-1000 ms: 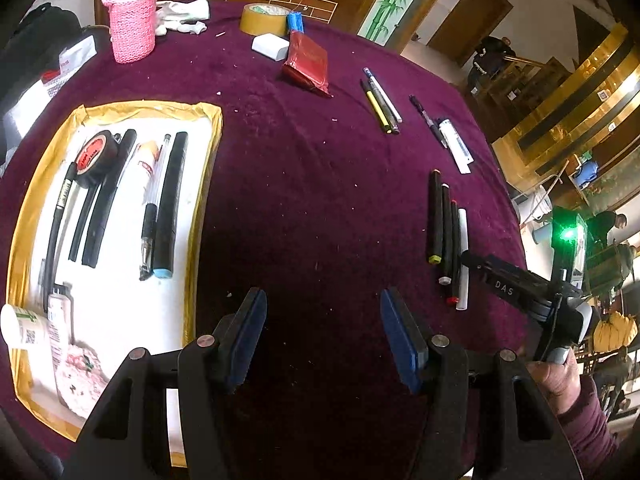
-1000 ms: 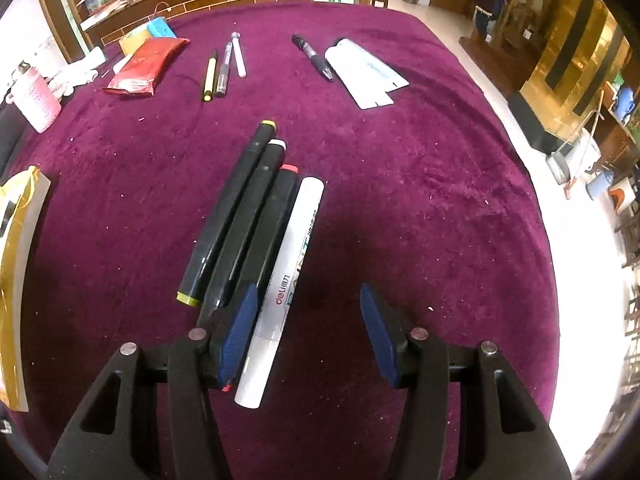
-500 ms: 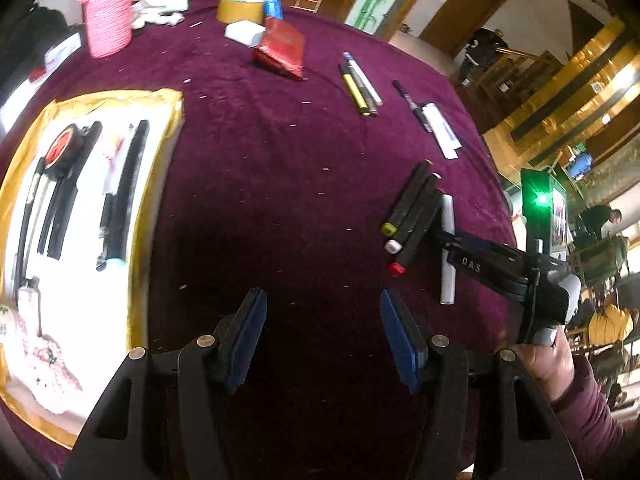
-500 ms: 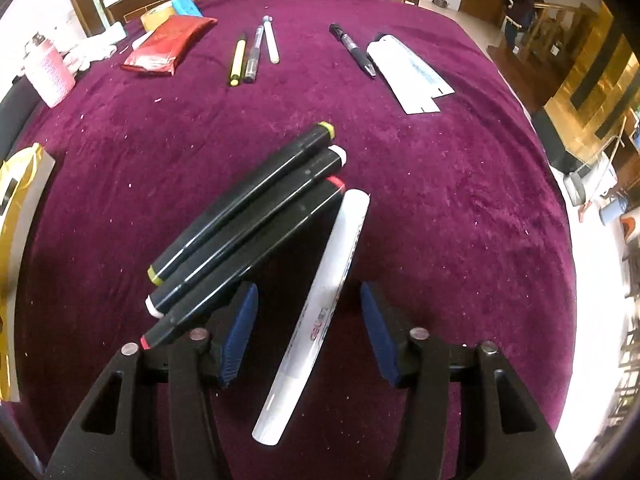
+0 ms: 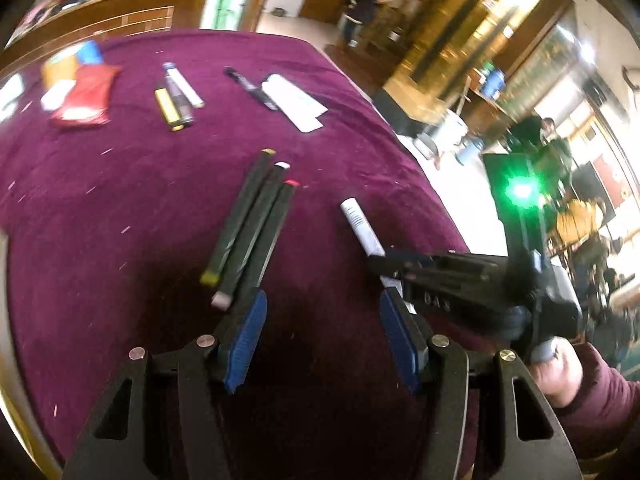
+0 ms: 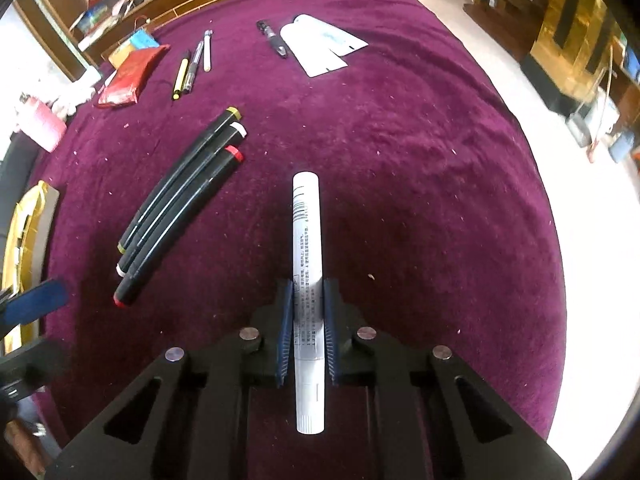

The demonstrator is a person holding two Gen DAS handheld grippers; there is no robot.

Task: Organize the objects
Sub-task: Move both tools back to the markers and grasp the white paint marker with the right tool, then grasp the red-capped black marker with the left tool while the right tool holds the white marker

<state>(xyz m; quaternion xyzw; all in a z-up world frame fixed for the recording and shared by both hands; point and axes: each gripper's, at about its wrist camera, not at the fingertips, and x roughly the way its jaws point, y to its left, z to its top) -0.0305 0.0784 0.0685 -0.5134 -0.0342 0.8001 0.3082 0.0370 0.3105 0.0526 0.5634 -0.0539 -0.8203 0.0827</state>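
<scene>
Left wrist view: the left gripper [image 5: 322,334] has swung over from the tray side and hangs half open, empty, above the cloth [image 5: 120,184] beside the three black markers [image 5: 248,232].

Right wrist view: the right gripper [image 6: 306,332] has just closed on the white marker [image 6: 307,264] (pads pinching its lower half), pulled apart from the black ones near the cloth's right edge. It looks ready to lift.
</scene>
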